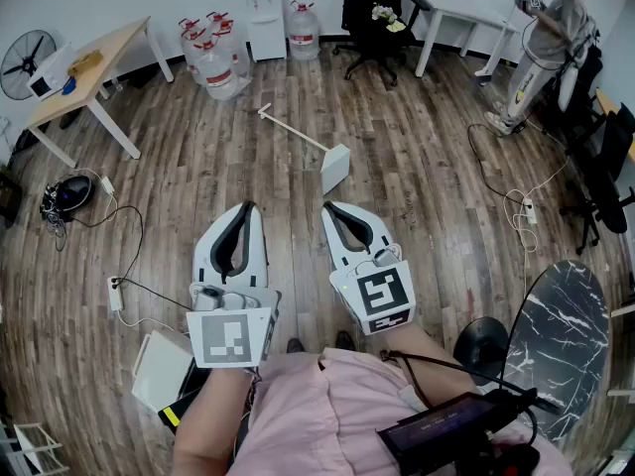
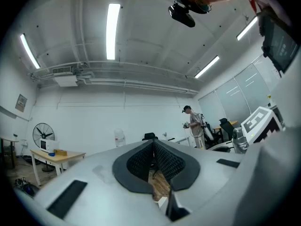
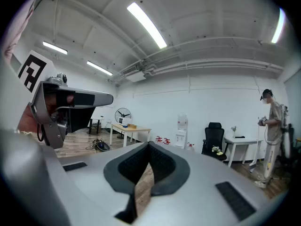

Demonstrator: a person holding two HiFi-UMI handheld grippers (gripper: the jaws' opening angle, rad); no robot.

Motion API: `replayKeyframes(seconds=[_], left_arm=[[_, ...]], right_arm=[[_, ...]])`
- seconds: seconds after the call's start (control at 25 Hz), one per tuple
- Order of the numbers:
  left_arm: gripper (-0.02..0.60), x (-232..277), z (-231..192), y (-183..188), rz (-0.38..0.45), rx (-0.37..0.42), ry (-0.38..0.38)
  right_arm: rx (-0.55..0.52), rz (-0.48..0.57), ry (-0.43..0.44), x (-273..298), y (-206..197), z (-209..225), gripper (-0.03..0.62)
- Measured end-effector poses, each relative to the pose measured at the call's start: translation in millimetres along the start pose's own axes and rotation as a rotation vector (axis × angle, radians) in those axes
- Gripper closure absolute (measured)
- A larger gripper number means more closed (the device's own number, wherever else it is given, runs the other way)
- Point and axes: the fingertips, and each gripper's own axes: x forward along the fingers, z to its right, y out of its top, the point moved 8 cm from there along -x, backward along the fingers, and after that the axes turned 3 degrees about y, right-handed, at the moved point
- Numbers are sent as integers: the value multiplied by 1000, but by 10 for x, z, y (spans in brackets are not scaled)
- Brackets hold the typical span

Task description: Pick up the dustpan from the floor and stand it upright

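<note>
"Standing the dustpan (image 1: pixel 334 167) up, which step is it now?"

"Only the approach, I think. It lies around the middle of the floor (image 1: pixel 198 177), apart from both tools. The left hand-held gripper (image 1: pixel 245 206) and the right hand-held gripper (image 1: pixel 328 206) have their jaws closed together and hold nothing."

"And its direction?"

"Its long axis is diagonal: pan end nearer us, handle (image 1: pixel 293 132) pointing to the far left corner. Next, one gripper should open and reach it."

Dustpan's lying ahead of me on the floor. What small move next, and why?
Probably open the right tongs and reach forward: the dustpan lies on its side just beyond them, and both they and the left tongs are shut and empty.
</note>
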Motion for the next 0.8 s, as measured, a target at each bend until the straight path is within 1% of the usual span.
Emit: replayKeyframes(seconds=[0.08, 0.2, 0.32, 0.36, 0.48, 0.56, 0.6, 0.64, 0.68, 0.8], left_arm=[[567, 40, 52, 9, 14, 24, -6], [567, 97, 158, 5, 8, 32, -11], [566, 167, 299, -7, -25, 9, -6], [567, 194, 351, -13, -30, 9, -5], [567, 283, 495, -59, -22, 47, -2], [567, 338, 588, -97, -31, 43, 9], [568, 365, 620, -117, -35, 43, 14], [568, 392, 638, -135, -40, 47, 18], [566, 414, 646, -151, -46, 52, 23], [568, 450, 620, -222, -73, 60, 42]], right_arm=[[0, 1, 3, -25, -1, 57, 594], [3, 0, 5, -65, -33, 153, 594], [17, -6, 10, -105, -92, 285, 594], [26, -7, 17, -123, -119, 338, 594], [64, -2, 51, -177, -226, 501, 592], [74, -6, 72, -203, -316, 601, 591], [74, -12, 82, -203, -360, 652, 551], [76, -18, 92, -190, -401, 704, 490], [80, -23, 99, -168, -434, 751, 452], [91, -28, 96, -91, -510, 843, 408]])
